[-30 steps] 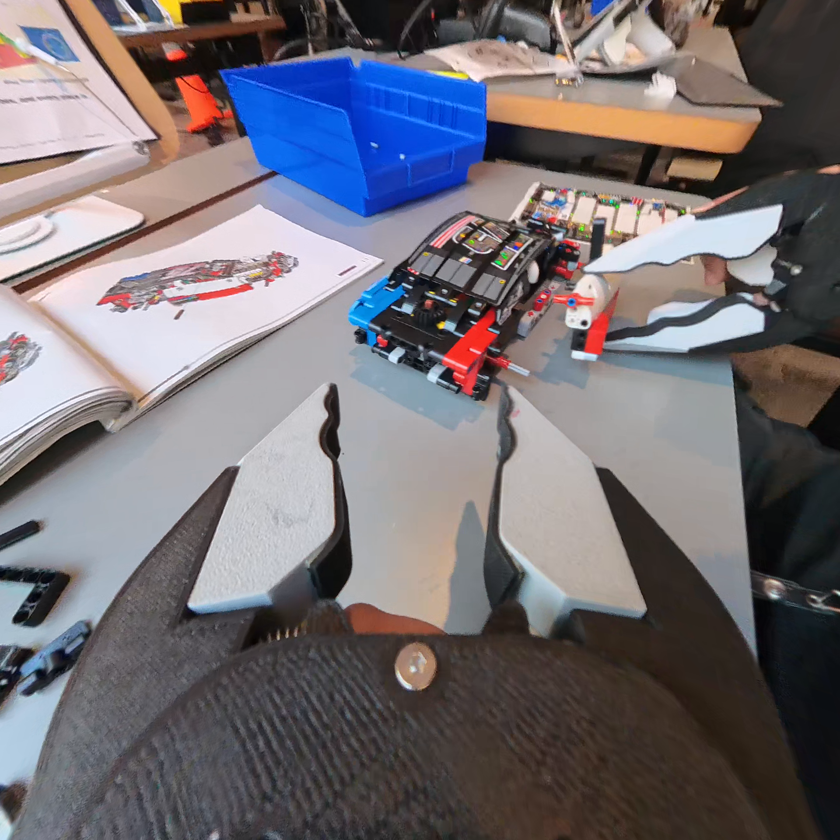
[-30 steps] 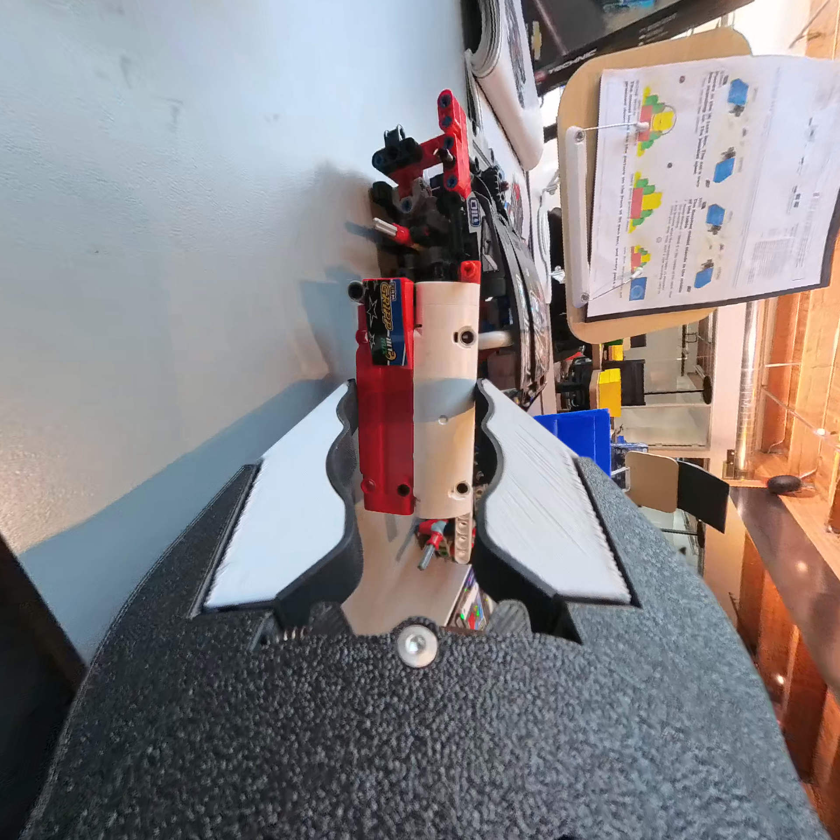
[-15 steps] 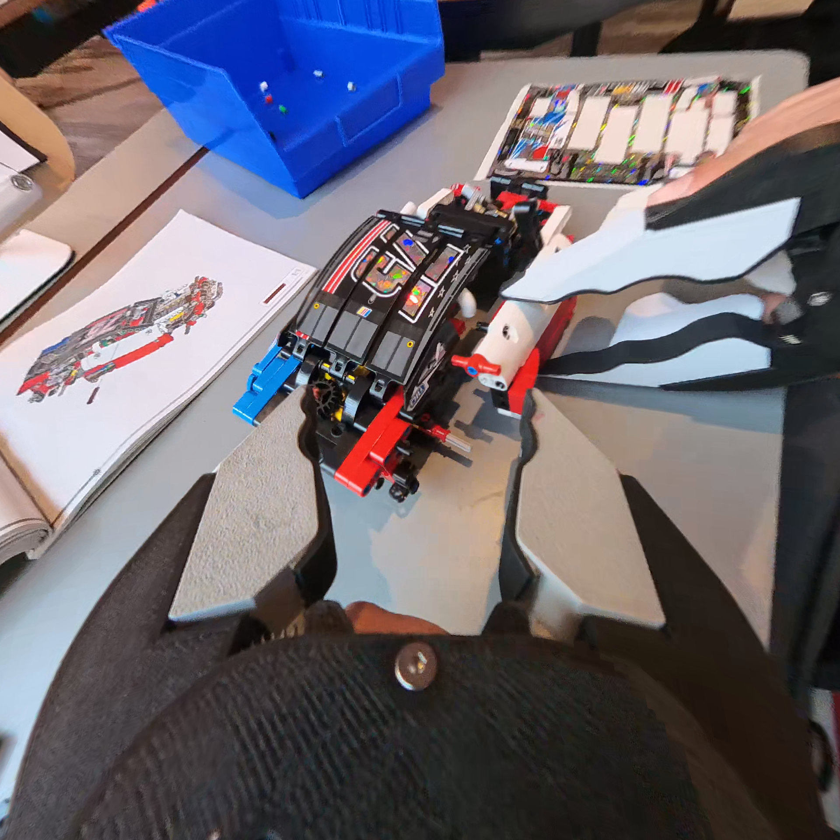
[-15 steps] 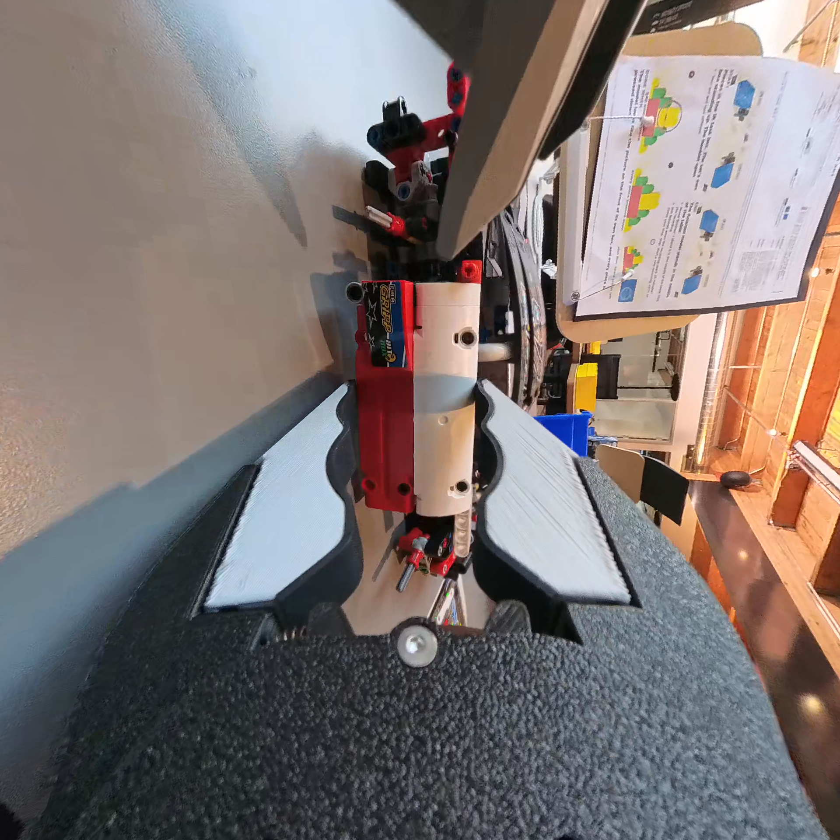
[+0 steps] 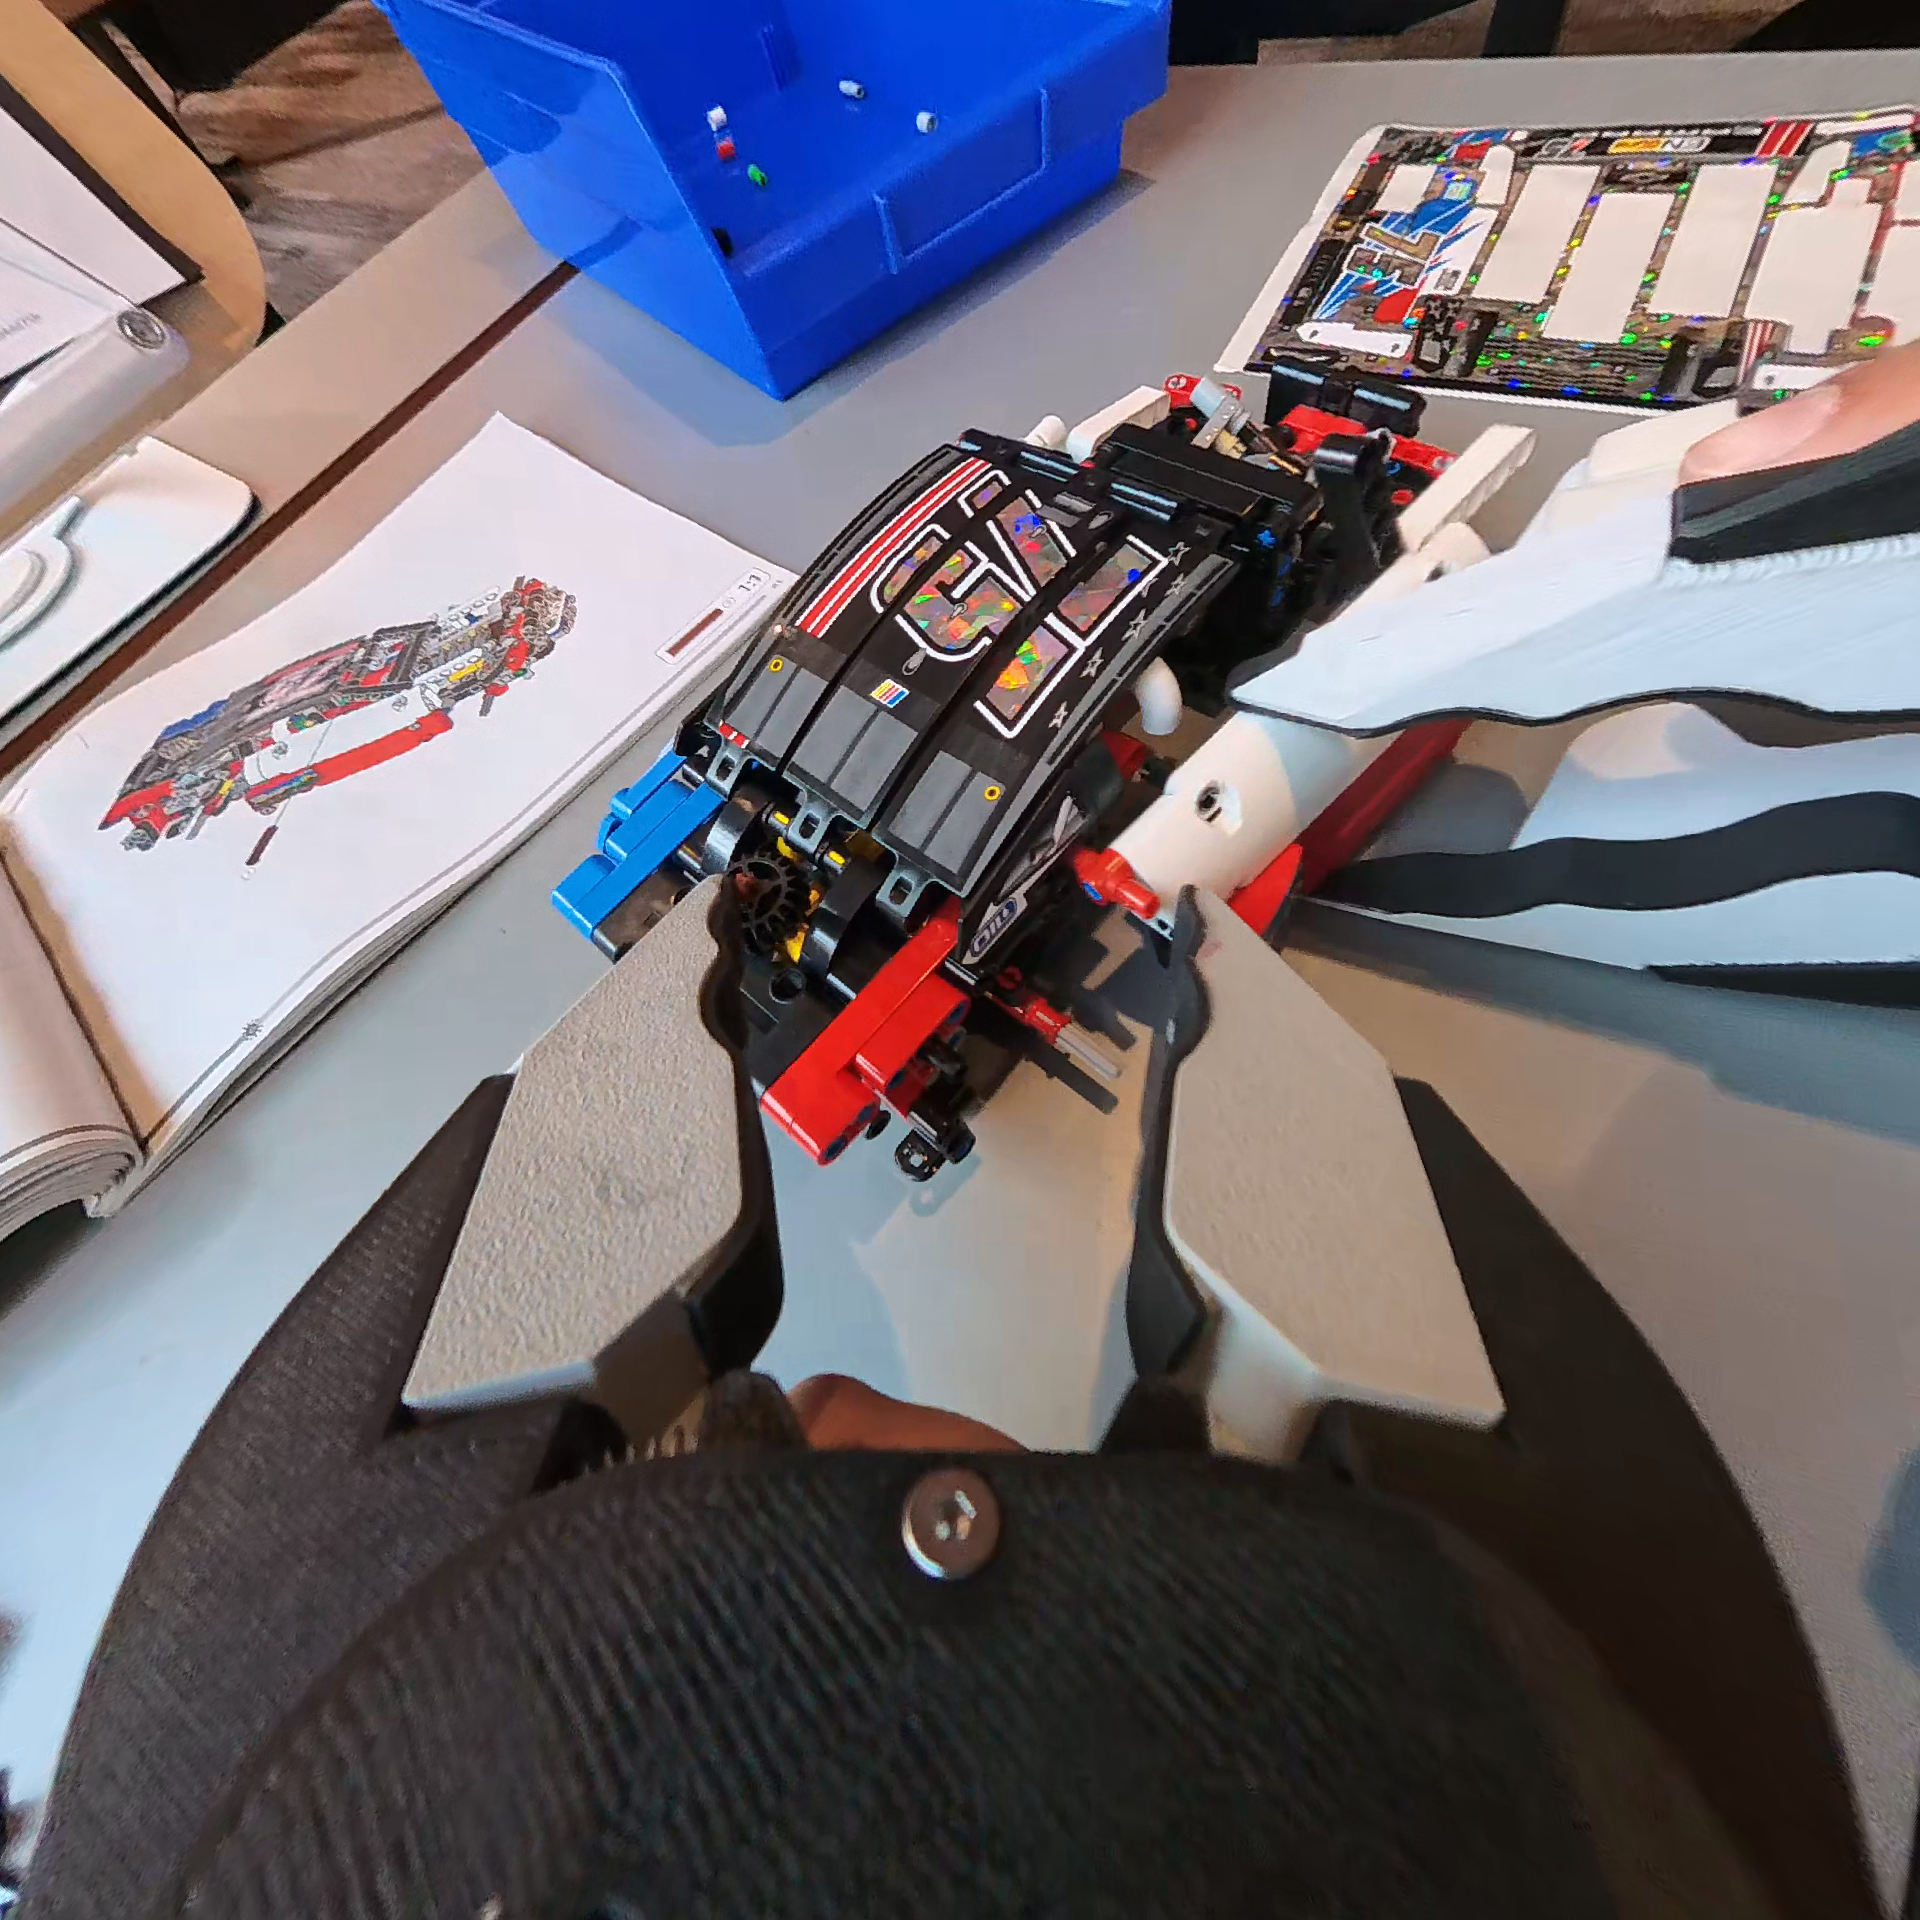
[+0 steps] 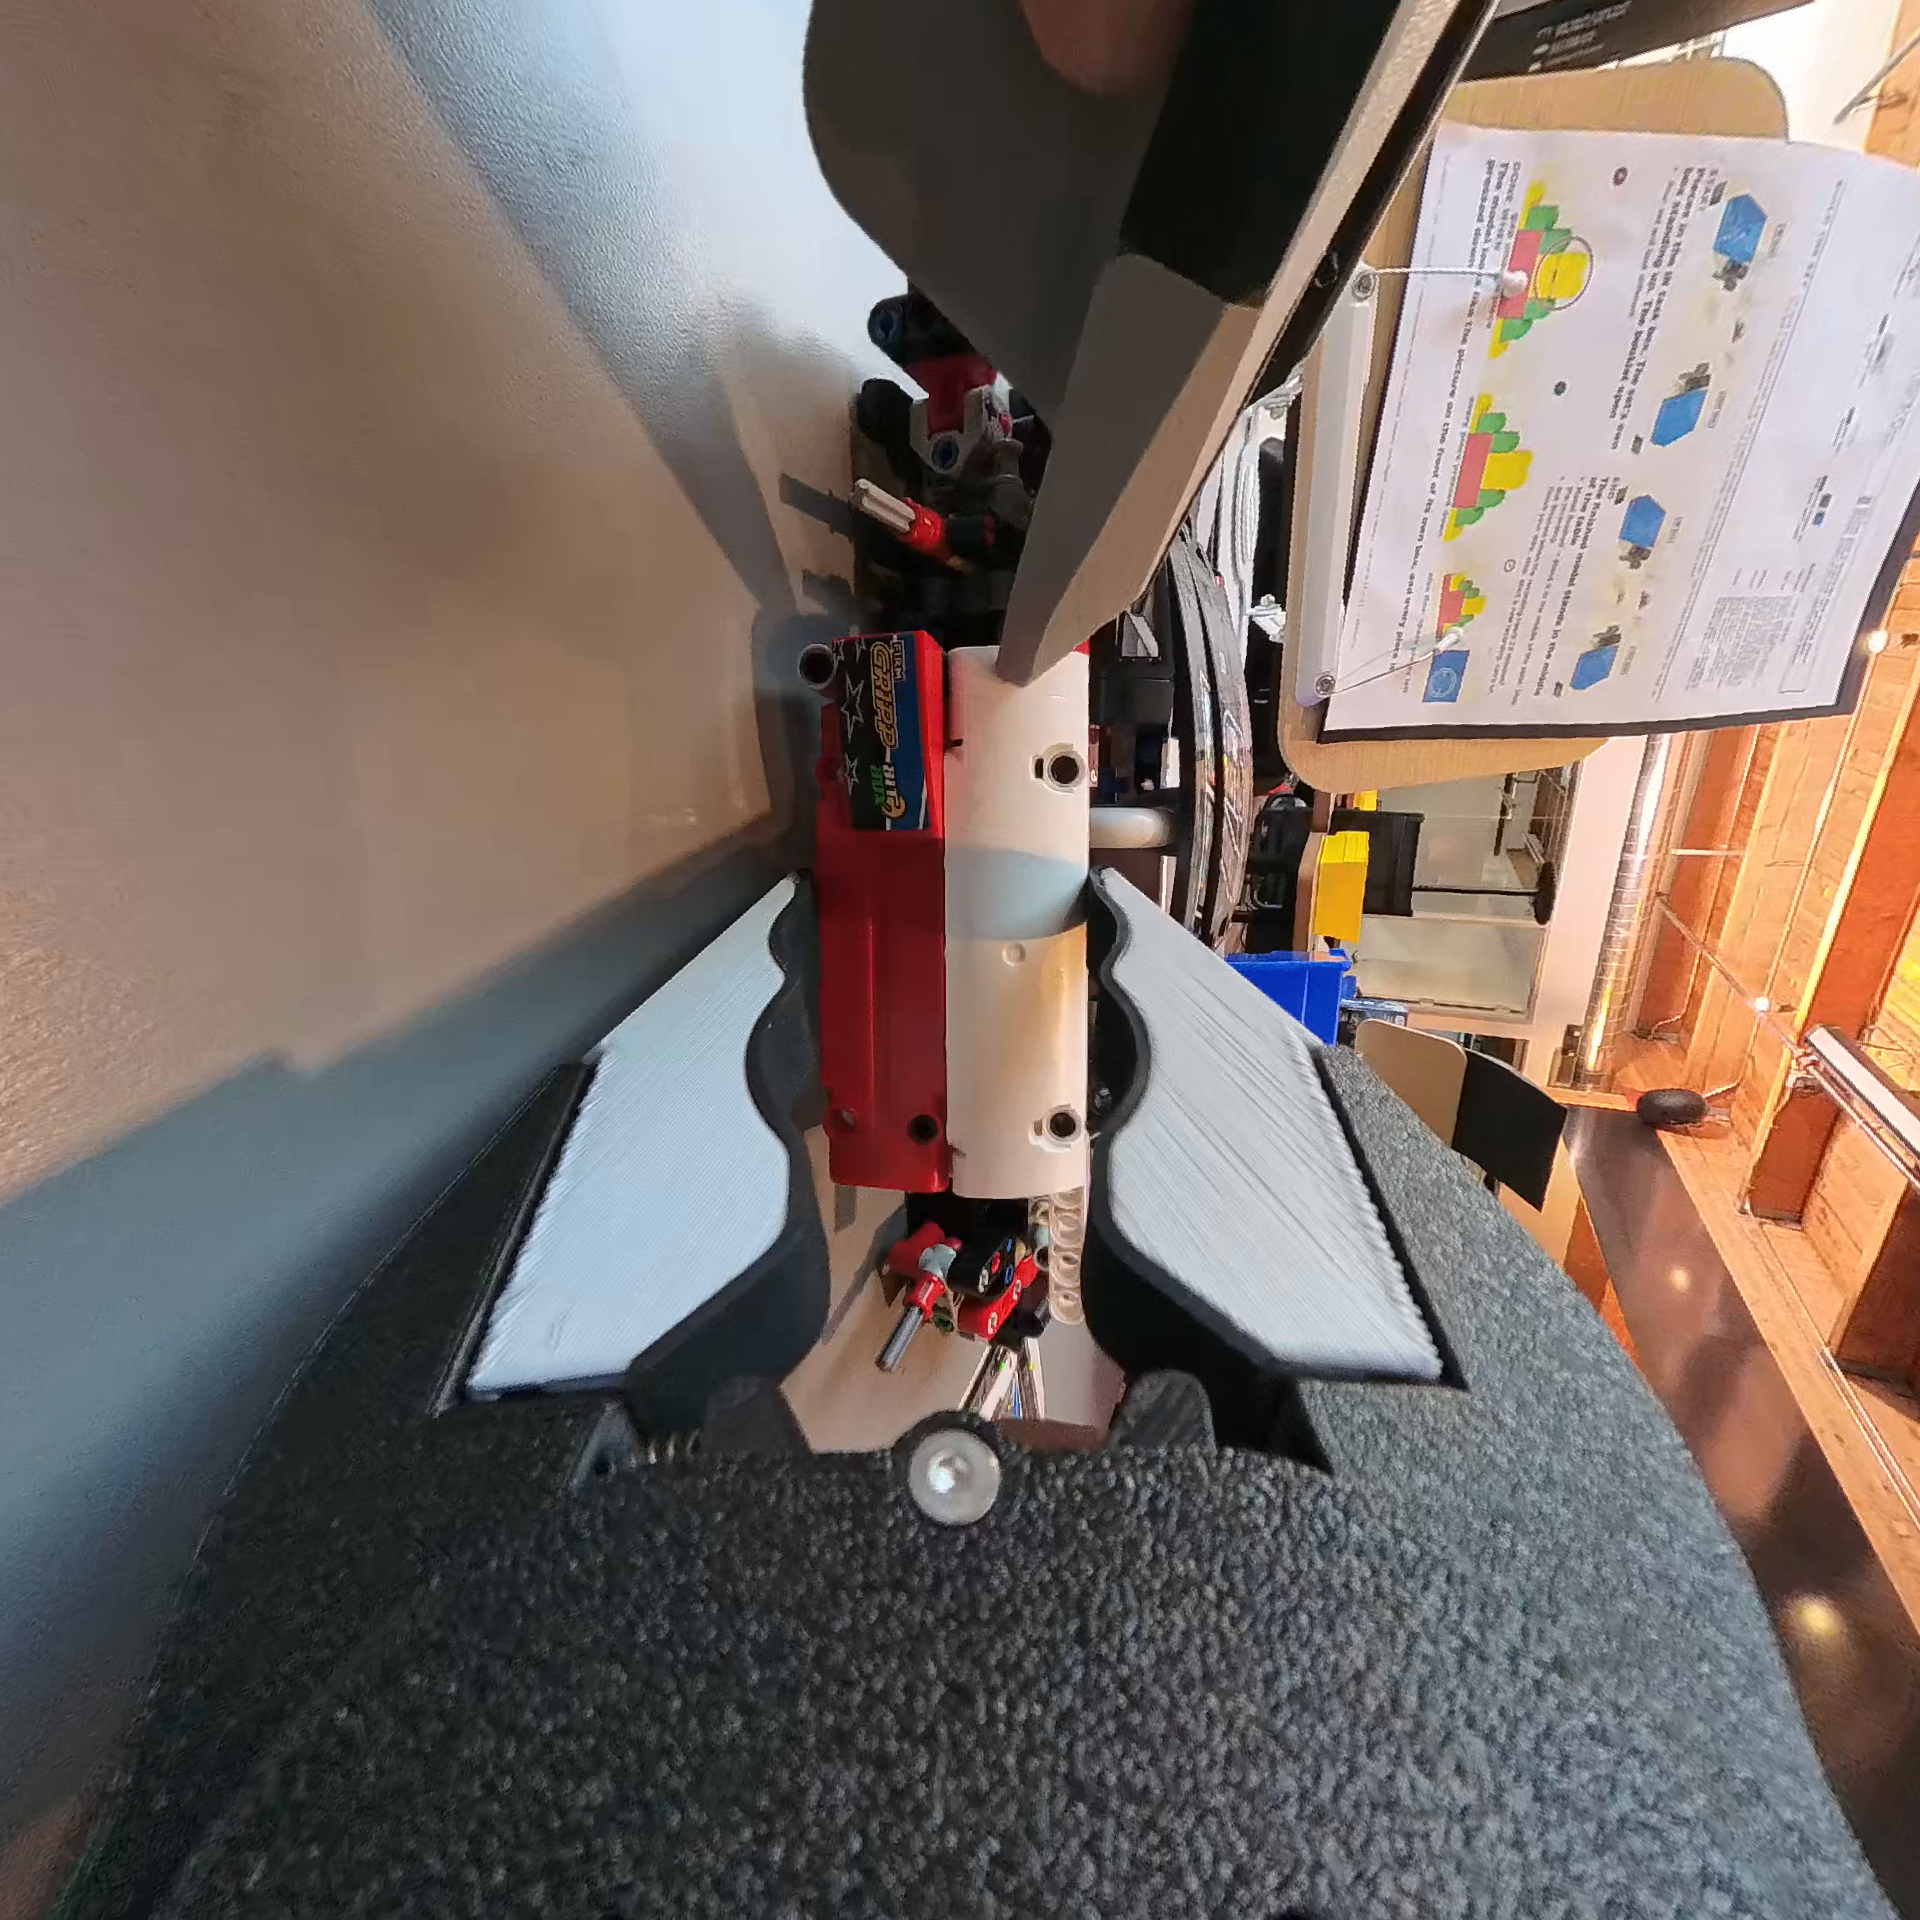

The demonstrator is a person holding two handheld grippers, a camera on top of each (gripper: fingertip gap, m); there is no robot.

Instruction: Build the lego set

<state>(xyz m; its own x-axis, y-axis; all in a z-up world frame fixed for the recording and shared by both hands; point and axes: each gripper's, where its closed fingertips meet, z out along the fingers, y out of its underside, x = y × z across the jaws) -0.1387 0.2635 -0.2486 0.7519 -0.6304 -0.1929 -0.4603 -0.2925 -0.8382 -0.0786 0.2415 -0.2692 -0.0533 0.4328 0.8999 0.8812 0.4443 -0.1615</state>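
Observation:
The lego car (image 5: 966,665), with a black stickered roof and blue and red front parts, stands on the grey table (image 5: 1610,1195). My left gripper (image 5: 951,935) is open, with its fingertips on either side of the car's near end. My right gripper (image 6: 951,894) is shut on a red-and-white side panel (image 6: 1013,790) and holds it against the car's right side. The panel (image 5: 1216,800) and the right gripper (image 5: 1278,800) also show in the left wrist view. In the right wrist view a left gripper finger (image 6: 1122,468) crosses over the car (image 6: 935,488) and reaches the panel's far end.
A blue bin (image 5: 790,177) with a few small parts stands behind the car. An open instruction booklet (image 5: 364,748) lies at the left. A sticker sheet (image 5: 1590,260) lies at the back right. A printed sheet on a board (image 6: 1610,436) stands beyond the car.
My left gripper has moved forward, and its open fingers now flank the car's near end. My right gripper has brought the panel up against the car's side.

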